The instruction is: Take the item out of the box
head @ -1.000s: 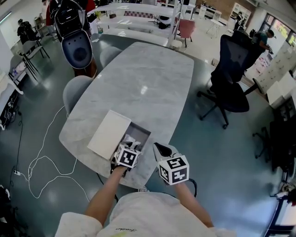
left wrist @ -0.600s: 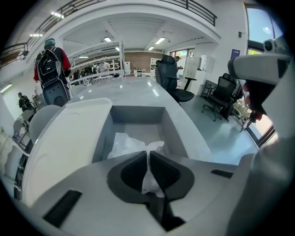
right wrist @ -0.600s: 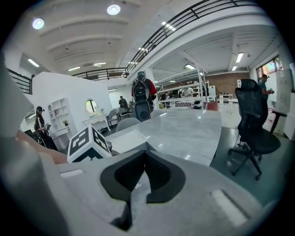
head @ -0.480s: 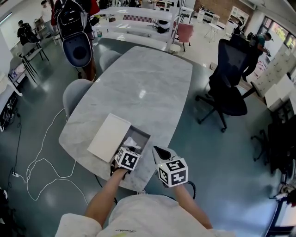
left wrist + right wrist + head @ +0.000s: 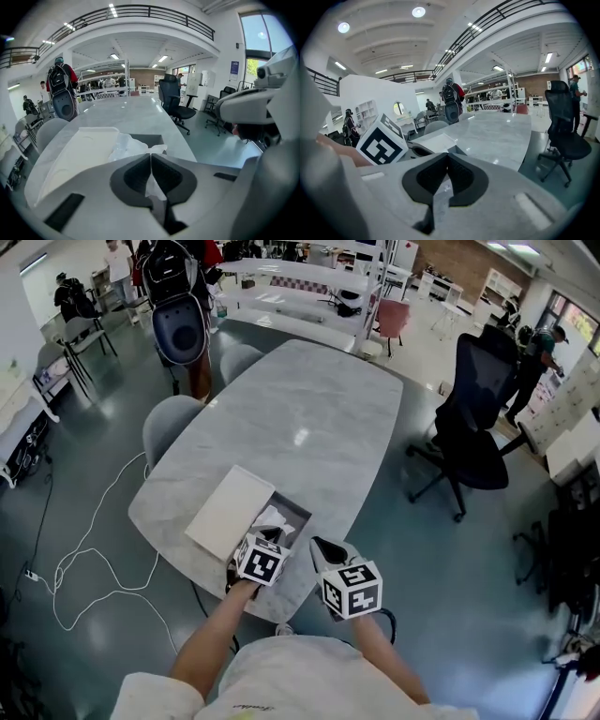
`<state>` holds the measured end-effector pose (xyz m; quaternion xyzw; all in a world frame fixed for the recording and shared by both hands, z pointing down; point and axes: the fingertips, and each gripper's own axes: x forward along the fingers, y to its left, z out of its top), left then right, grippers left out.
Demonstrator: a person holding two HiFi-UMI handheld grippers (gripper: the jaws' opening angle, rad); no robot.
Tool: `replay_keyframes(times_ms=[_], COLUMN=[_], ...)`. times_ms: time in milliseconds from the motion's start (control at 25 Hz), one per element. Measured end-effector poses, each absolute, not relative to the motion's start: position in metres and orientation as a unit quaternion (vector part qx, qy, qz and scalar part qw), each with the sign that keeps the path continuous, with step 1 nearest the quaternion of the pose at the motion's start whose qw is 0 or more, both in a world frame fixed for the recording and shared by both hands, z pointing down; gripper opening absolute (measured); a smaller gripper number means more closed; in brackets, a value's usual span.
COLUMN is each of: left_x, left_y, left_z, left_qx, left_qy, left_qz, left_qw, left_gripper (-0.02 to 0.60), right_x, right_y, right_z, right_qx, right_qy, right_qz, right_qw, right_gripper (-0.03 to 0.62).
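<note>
An open grey box [image 5: 296,513] sits near the front edge of the marble table [image 5: 300,418], with its white lid [image 5: 230,512] lying on its left. Inside lies a crumpled white wrapped item [image 5: 269,518] [image 5: 124,145]. My left gripper [image 5: 272,534] [image 5: 151,155] reaches into the box's near end. Its jaws are pressed together, with the white wrap at their tips and showing in the gap behind them. My right gripper [image 5: 319,545] [image 5: 447,155] hovers just right of the box, shut and holding nothing.
A black office chair [image 5: 473,418] stands right of the table and grey chairs [image 5: 173,427] stand at its left side. A white cable [image 5: 84,559] loops across the floor on the left. A person with a black backpack [image 5: 183,306] stands beyond the table's far left.
The head view has shifted a little. Both grippers stay where they were at the box, and the white item has not lifted.
</note>
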<state>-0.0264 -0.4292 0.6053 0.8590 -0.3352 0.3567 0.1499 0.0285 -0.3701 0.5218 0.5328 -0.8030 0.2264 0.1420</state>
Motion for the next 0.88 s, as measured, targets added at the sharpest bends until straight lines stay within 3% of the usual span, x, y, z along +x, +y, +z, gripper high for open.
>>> replay_keyframes(times_ms=[880], left_x=[-0.046], left_y=[-0.371], left_z=[0.496], left_qx=[0.845], left_qy=[-0.471], left_qz=[0.207], left_qw=[0.142], left_gripper=[0.015], right_x=[0.032], right_y=[-0.337], right_z=[0.475], right_qx=[0.457], right_qy=[-0.861], right_qz=[0.182], right_qw=[0.13], right_gripper=[0.005])
